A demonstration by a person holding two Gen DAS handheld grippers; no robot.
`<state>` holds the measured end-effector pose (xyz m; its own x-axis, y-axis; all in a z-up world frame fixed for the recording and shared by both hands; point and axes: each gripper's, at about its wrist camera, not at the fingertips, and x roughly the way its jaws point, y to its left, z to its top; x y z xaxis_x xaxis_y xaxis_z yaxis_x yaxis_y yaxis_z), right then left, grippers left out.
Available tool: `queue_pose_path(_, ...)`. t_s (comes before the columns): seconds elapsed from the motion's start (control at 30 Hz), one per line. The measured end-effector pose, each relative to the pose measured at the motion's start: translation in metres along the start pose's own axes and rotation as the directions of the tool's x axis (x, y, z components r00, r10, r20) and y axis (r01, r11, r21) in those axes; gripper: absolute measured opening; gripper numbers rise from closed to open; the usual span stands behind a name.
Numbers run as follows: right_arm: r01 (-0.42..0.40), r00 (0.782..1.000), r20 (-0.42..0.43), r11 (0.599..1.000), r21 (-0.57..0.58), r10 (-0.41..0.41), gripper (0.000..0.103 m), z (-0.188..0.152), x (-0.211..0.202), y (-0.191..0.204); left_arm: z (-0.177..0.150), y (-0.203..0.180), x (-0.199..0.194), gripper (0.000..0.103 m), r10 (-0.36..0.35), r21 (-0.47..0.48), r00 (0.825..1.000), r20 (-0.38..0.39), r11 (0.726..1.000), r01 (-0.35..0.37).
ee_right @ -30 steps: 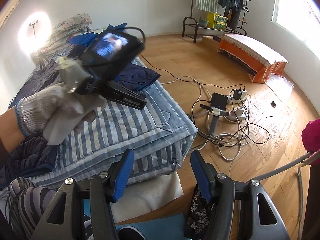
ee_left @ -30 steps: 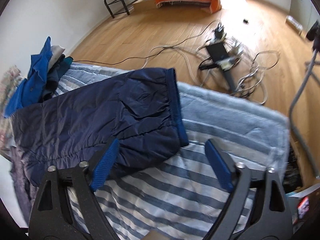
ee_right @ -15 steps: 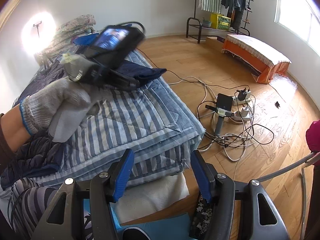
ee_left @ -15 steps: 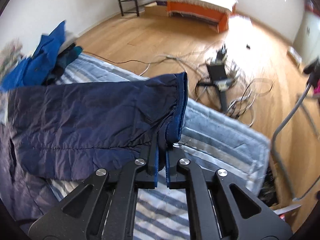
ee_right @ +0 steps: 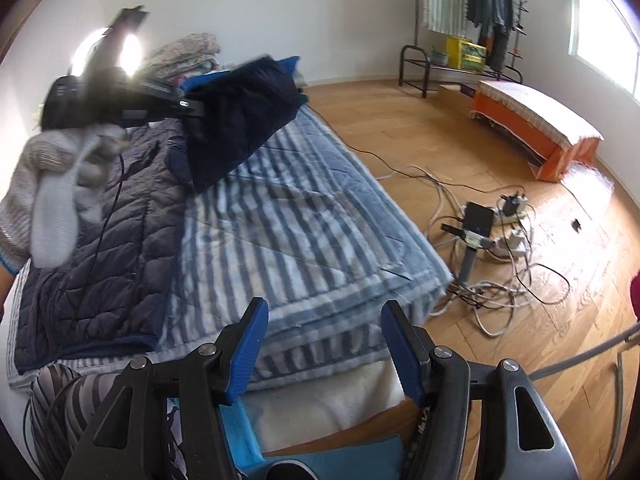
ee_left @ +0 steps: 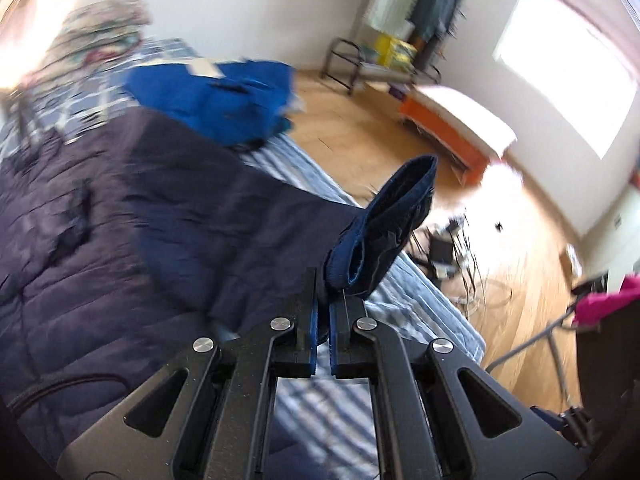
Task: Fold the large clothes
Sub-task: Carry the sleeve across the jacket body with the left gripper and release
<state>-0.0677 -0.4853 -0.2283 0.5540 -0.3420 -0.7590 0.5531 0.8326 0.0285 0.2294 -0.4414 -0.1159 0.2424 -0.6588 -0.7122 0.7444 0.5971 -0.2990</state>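
One sleeve [ee_left: 384, 236] of the dark navy puffer jacket [ee_right: 104, 248] is pinched at its cuff by the left gripper [ee_left: 324, 320], its jaws nearly shut on the ribbed blue hem and the sleeve lifted clear of the bed; the jacket's body lies flat on the striped blanket [ee_right: 288, 240], along the side nearer the wall. Judging by that, the step in hand is the first sleeve fold, and the next move calls for carrying the cuff across the quilted body and laying it flat without dragging the rest askew. The right gripper [ee_right: 320, 344] hangs idle near the blanket's foot edge, jaws wide and holding nothing. Bare striped blanket beside the jacket leaves room for the fold. Crowding the far edge is a bright blue garment [ee_left: 224, 100], while beyond the bed's open side a tangle of cables [ee_right: 480, 264] lies on the floor
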Motion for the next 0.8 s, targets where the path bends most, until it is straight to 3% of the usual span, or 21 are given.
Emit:
queue_pose_path(0.17,-0.038,0.999,0.003,0.998,-0.046,0.038,0.061,0.008,0.007,0.029,0.0,0.072,-0.049,0.001,0.044,-0.143,0.996,0.076,0.989,-0.032)
queue_pose_path(0.3,-0.067,0.998,0.007,0.994,-0.091,0.068,0.061,0.016,0.012,0.058,-0.006,0.137,-0.086,0.001,0.104,-0.257,0.986,0.127,0.964,-0.068)
queue_pose_path(0.6,-0.105,0.994,0.028,0.984,-0.143,0.11,0.061,0.031,0.016,0.111,-0.034,0.292,-0.154,0.001,0.272,-0.467,0.947,0.17,0.869,-0.165)
queue_pose_path(0.8,-0.104,0.994,0.023,0.978,-0.183,0.11,0.061,0.041,0.025,0.141,-0.057,0.375,-0.171,0.001,0.336,-0.591,0.927,0.169,0.787,-0.178)
